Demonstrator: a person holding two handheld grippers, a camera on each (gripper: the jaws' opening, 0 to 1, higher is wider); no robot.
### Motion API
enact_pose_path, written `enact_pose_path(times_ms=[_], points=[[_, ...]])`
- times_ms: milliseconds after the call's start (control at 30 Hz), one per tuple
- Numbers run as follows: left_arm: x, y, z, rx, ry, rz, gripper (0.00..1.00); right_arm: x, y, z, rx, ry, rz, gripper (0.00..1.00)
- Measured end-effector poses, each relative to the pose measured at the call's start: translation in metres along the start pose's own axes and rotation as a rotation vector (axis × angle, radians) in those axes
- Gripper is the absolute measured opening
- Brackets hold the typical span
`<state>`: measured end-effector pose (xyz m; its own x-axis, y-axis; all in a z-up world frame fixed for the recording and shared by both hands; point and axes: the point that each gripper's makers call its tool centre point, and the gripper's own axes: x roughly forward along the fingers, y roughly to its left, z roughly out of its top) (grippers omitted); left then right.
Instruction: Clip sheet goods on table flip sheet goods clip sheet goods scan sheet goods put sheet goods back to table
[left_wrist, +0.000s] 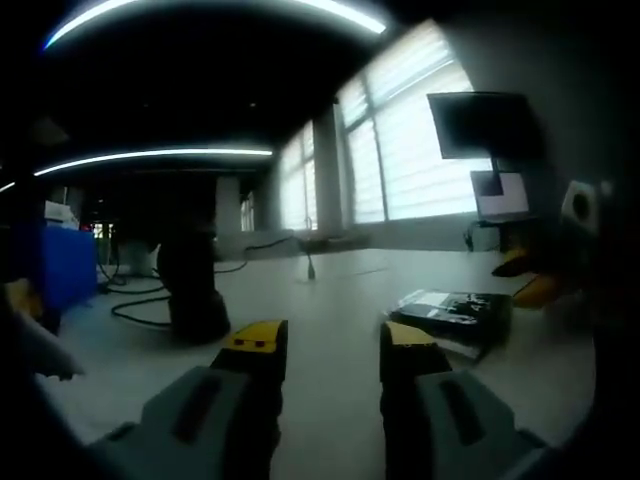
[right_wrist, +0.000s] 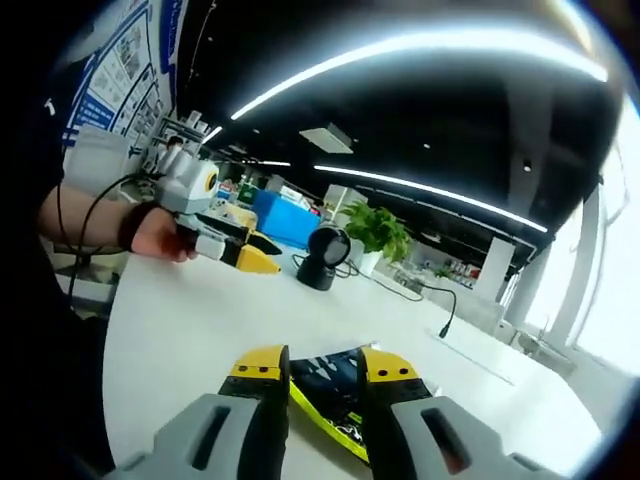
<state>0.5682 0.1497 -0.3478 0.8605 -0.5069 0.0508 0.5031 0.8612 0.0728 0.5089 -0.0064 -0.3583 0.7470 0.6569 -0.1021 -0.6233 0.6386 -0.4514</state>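
Here the right hand-held gripper (right_wrist: 318, 368) pinches the sheet goods (right_wrist: 330, 395); left hand-held gripper (left_wrist: 330, 342) spread, scanner (left_wrist: 192, 290) nearby.

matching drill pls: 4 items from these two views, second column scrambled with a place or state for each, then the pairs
Items:
1. left gripper
2. right gripper
3. black scanner
4. blue bin

Places/states:
A. stands upright on the white table, cable trailing off behind it
B. jaws open over bare tabletop, nothing between them
C. sits past the scanner, beside the green plant
D. jaws on either side of the black and yellow sheet pack lying on the table

Pairs: 1-B, 2-D, 3-A, 4-C
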Motion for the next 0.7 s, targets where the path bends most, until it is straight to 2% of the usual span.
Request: enact_pose_path(times_ms=[233, 367, 467, 700], points=[[-0.001, 0.001, 0.001, 0.000, -0.004, 0.004, 0.30, 0.003, 0.008, -0.010, -0.113, 0.051, 0.022, 0.24], [-0.001, 0.001, 0.001, -0.001, -0.004, 0.002, 0.30, 0.005, 0.011, -0.015, -0.139, 0.067, 0.025, 0.24], [0.000, 0.001, 0.001, -0.001, -0.003, 0.001, 0.30, 0.006, 0.011, -0.021, -0.238, 0.101, 0.028, 0.23], [0.000, -0.001, 0.000, 0.012, 0.003, 0.001, 0.30, 0.006, 0.012, -0.025, -0.262, 0.107, 0.019, 0.22]])
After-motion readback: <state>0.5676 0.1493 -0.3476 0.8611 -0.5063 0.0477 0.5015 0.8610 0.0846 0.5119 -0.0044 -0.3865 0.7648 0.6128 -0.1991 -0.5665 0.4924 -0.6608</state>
